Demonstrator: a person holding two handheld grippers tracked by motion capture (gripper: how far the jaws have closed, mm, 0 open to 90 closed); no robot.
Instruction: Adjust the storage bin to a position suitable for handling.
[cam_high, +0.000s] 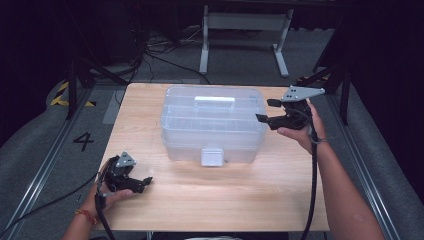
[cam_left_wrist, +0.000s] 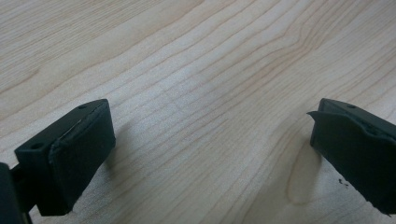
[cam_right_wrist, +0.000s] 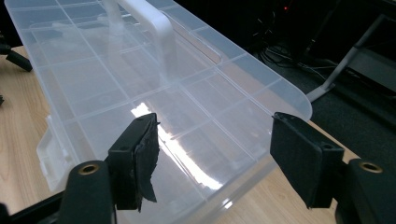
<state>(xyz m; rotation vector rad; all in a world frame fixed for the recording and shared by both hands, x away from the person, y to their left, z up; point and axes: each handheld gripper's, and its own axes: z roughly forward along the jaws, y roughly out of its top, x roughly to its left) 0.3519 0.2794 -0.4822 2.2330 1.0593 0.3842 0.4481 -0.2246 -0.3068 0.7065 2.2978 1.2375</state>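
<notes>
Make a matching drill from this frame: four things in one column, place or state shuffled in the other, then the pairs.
Things
1. storage box
2. latch
3. left gripper
4. right gripper

Place or state
A. open, low over bare wood near the front left of the table
B. white, on the front wall of the box
C. clear plastic, lid shut, mid-table
D. open, at the box's right end

Pairs: 1-C, 2-B, 3-A, 4-D

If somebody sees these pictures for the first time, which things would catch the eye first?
First, the clear plastic box in the middle of the wooden table, with its white handle on the lid and a white latch at the front. Next, the right gripper, open beside the box's right end, and the left gripper, open over bare wood near the front left.
</notes>
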